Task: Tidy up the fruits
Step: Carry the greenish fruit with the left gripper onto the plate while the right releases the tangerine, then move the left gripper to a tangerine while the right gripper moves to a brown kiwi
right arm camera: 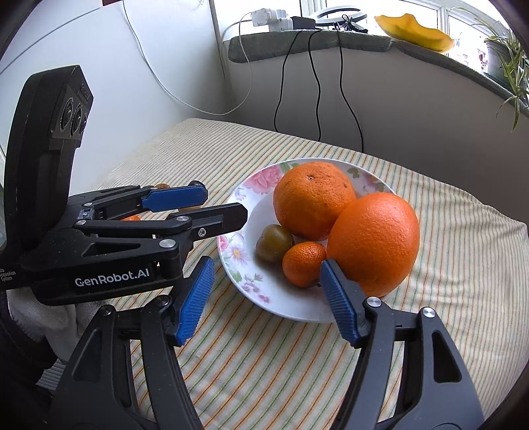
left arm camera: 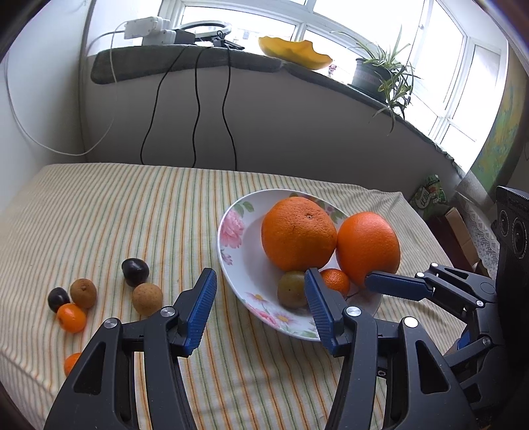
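A floral white plate [left arm camera: 231,244] [right arm camera: 297,307] on the striped cloth holds two big oranges [left arm camera: 297,231] [right arm camera: 373,241], a small tangerine [left arm camera: 337,279] [right arm camera: 302,263] and a greenish-brown fruit [left arm camera: 291,289] [right arm camera: 272,243]. Left of the plate lie two dark plums [left arm camera: 135,271], two brown fruits [left arm camera: 147,298] and two small tangerines [left arm camera: 71,317]. My left gripper [left arm camera: 261,297] is open and empty at the plate's near-left rim; it also shows in the right wrist view [right arm camera: 218,205]. My right gripper [right arm camera: 264,291] is open and empty over the plate's near edge, one finger [left arm camera: 393,284] beside the right orange.
The striped cloth [left arm camera: 132,205] covers the table up to a wall. Black cables [left arm camera: 198,109] hang from the windowsill, which carries a power strip [left arm camera: 148,29], a yellow dish [left arm camera: 294,51] and a potted plant [left arm camera: 380,72]. Boxes [left arm camera: 459,228] stand off the table's right side.
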{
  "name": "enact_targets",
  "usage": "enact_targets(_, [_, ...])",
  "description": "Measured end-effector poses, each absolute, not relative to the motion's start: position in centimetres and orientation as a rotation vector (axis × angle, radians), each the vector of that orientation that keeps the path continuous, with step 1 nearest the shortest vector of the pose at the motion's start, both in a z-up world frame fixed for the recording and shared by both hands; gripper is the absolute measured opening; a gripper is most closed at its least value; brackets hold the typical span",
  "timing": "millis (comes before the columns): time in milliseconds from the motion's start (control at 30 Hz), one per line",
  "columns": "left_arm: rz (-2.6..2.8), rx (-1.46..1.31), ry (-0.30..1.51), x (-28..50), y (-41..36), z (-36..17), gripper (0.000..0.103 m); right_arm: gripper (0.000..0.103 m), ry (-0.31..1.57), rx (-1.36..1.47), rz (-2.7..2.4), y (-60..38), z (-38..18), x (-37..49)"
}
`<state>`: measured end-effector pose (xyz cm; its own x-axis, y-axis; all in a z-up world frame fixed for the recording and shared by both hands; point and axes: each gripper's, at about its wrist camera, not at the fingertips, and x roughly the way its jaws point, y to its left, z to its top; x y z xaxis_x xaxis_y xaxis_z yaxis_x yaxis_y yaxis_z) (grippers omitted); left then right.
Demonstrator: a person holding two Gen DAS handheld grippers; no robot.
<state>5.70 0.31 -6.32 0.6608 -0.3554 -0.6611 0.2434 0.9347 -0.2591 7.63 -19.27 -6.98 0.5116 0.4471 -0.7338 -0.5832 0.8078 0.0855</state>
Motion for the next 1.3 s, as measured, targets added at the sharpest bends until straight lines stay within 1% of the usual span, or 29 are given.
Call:
enact_targets(367, [-0.304,-0.169,0.756,4.4,2.5,-5.6,0.054,0.069,0.811,-0.174,0.652,-18.7,-6.3,7.3])
enact_targets(667, [-0.232,-0.186,0.721,2.5,6.4,-4.6,0.054,0.069,0.804,-0.193,0.691,-16.9,-5.9,7.5])
enact_targets(1067, [-0.139,-0.235,0.782,-1.0,10.9,-7.2,0.054,0.069,0.829,-0.211,0.798,-12.9,-5.6,8.4])
enact_targets(1133, [-0.132,-0.24,0.798,-1.5,11.3,-7.8,0.054,0.068,0.834,-0.222,0.808,-12.2,-5.8,8.3])
enact_targets(1300, [-0.122,-0.255,0.818,-1.8,11.8,-8.8,0.052,0.058,0.849,-0.284,0.837,-9.7,-6.1,9.0])
